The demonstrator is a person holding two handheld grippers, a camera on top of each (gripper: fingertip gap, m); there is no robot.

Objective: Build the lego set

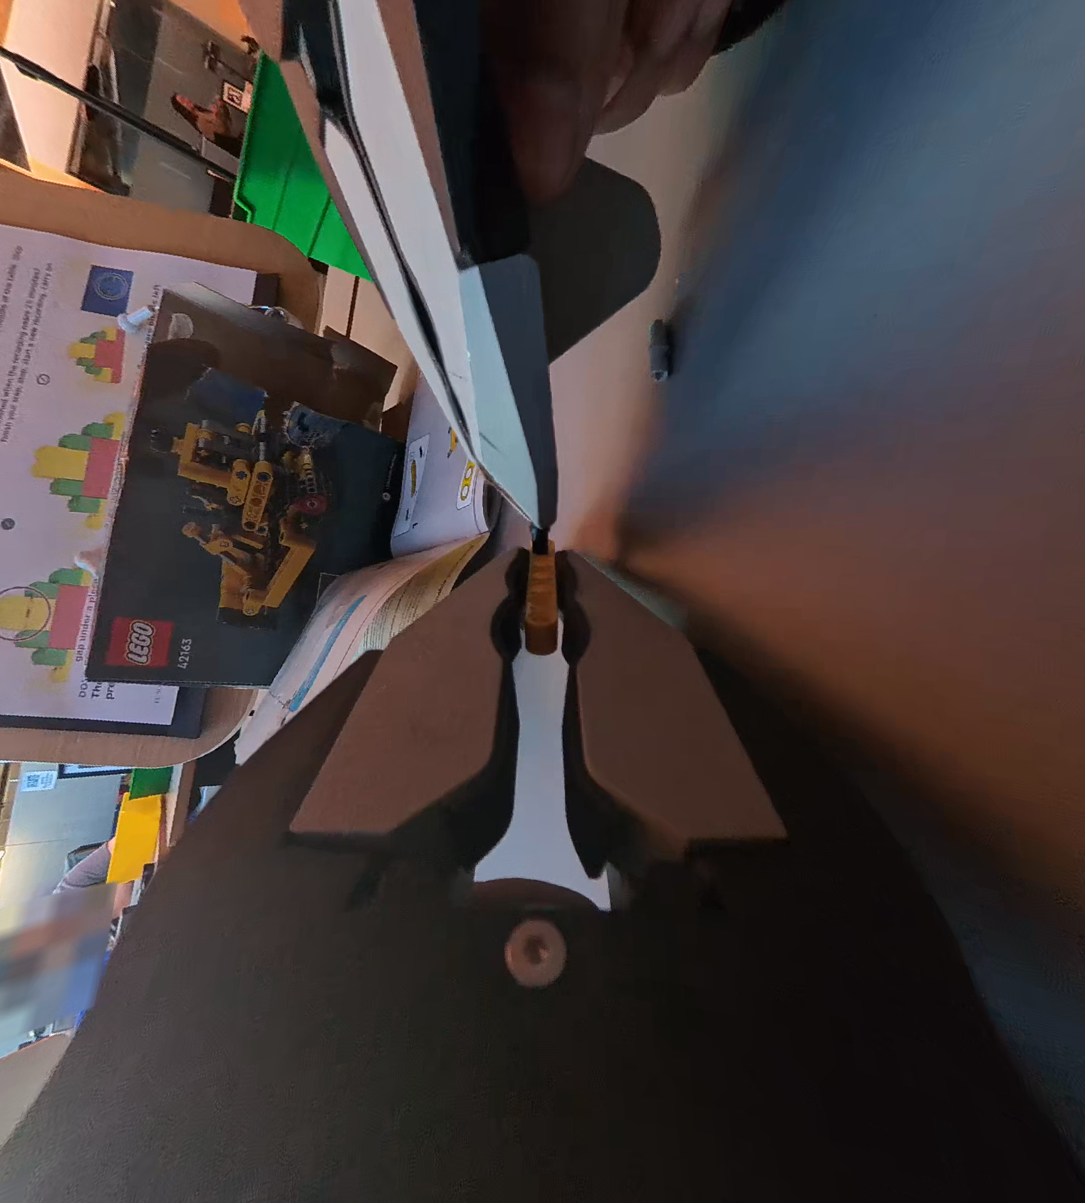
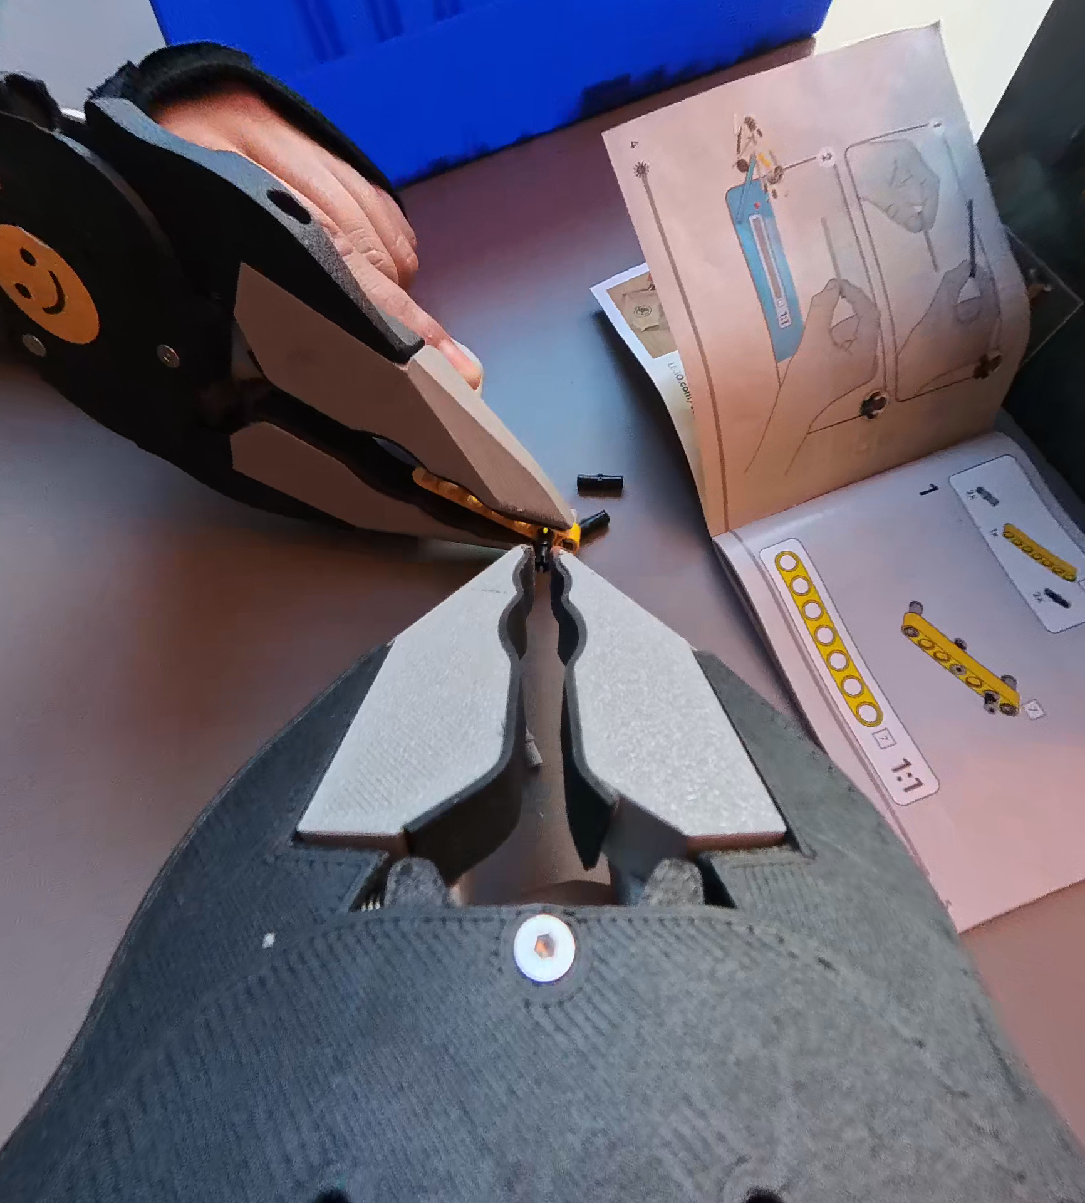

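Observation:
My left gripper is shut on a yellow beam with holes, held edge-on between the fingertips. In the right wrist view the left gripper comes in from the left, with the beam's end sticking out past its tip. My right gripper is shut on a small black pin and holds it against the beam's end hole. In the left wrist view the right gripper comes down from above with the pin at its tip. A second black pin sits just behind the beam's end.
A loose black pin lies on the brown table. The open instruction booklet lies to the right, a blue bin at the back. The set's box, a printed sheet, a green bin and a grey pin are nearby.

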